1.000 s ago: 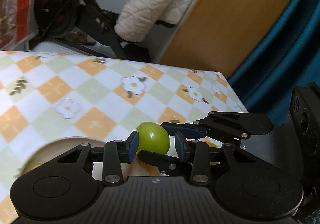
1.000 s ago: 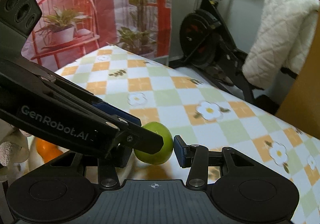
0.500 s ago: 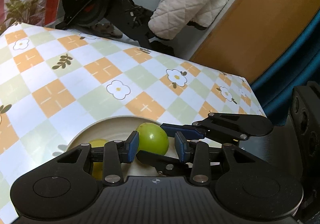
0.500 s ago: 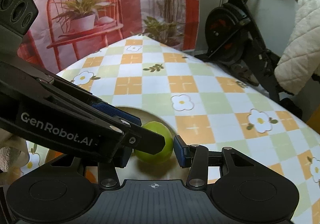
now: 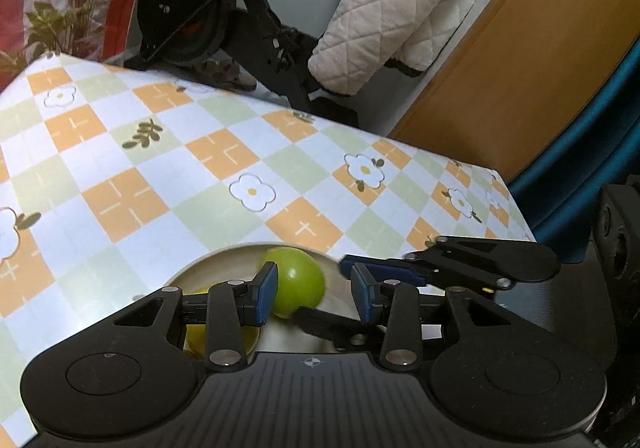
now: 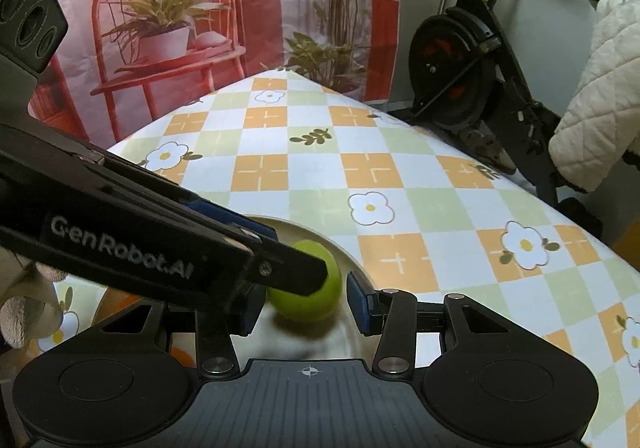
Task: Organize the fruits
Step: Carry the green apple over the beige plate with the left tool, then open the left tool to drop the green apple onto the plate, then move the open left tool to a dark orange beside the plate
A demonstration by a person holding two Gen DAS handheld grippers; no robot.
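- My left claw pointed steeply down over a shallow beige plate that lay on a checked tablecloth.
- Left claw state: released. The green fruit sat between its blue pads and touched the left-hand pad. A plain gap of plate showed between the fruit and the right-hand pad.
- My right claw came in from the right of the left claw, so that the fingers of the two claws crossed around the same fruit.
- Right claw state: released. Its right-hand pad stood just beside the fruit with a thin dark gap between them. Its left-hand pad was hidden behind the left claw's finger in the right wrist view. In the left wrist view one right-claw finger lay low against the fruit's near side and the other stood clear of it.
- Green fruit location: inside the plate, near the rim farthest from both claws. Its outline was slightly smeared.
- A yellow fruit lay in the plate to the left of the left claw, partly hidden behind its left finger.
- An orange fruit showed under the left claw's finger, left of my right claw, mostly hidden.
- Beyond the table's far edge, ahead of both claws, stood an exercise bike with a quilted white garment draped over it.
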